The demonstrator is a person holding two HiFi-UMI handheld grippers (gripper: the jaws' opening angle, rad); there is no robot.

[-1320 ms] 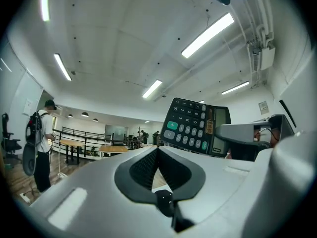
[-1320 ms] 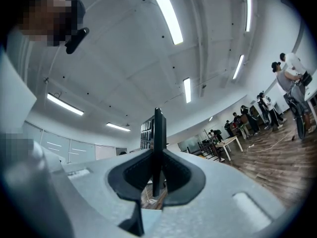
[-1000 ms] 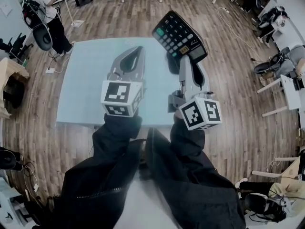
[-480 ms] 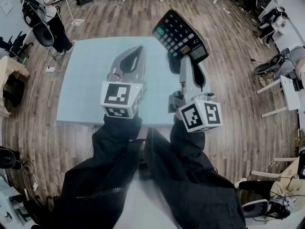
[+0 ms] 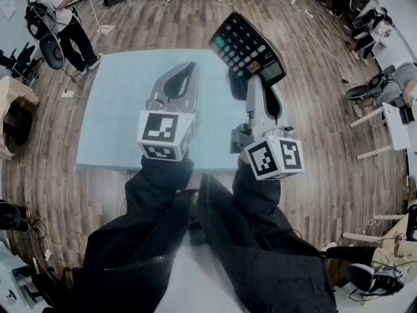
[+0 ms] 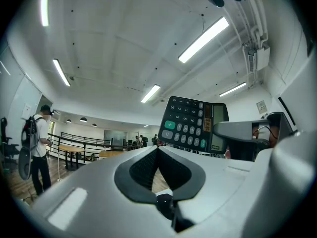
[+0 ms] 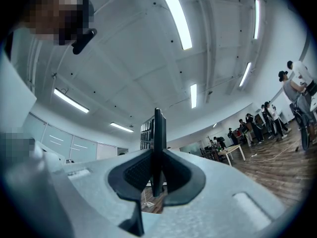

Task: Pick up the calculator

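Right gripper clamped on calculator, upper centre of frame, raised above the table.
Only the thin edge is pinched, so firm pressure is advised; left gripper is shown closed and empty.

Open passage over table; calculator aloft at right.

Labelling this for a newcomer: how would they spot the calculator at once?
Find the pale blue table. Near its far right corner, the right gripper holds the calculator aloft by one edge. It is the only black slab with keys, one green.
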